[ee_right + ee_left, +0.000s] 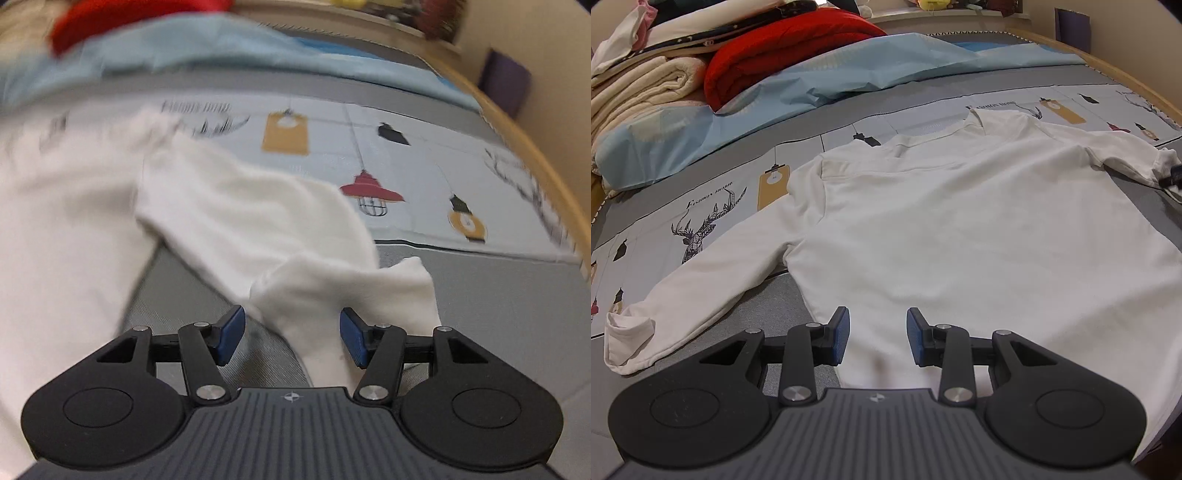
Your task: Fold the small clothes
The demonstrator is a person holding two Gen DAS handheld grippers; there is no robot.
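— So where is the white shirt (960, 221) lying?

— Spread flat on the printed bedsheet (701, 206), straight ahead of the left gripper (877, 338), whose blue pads hang partly open over the hem, gripping nothing.

— And the other one?

— Right gripper (291, 336) has its jaws standing wide. One sleeve (332, 291) lies between them, its cuff closest, but neither pad presses the cloth.

— Anything beyond?

— Far past the left gripper, a red blanket (783, 55) and cream towels (639, 92), stacked on a pale blue cover (812, 81).
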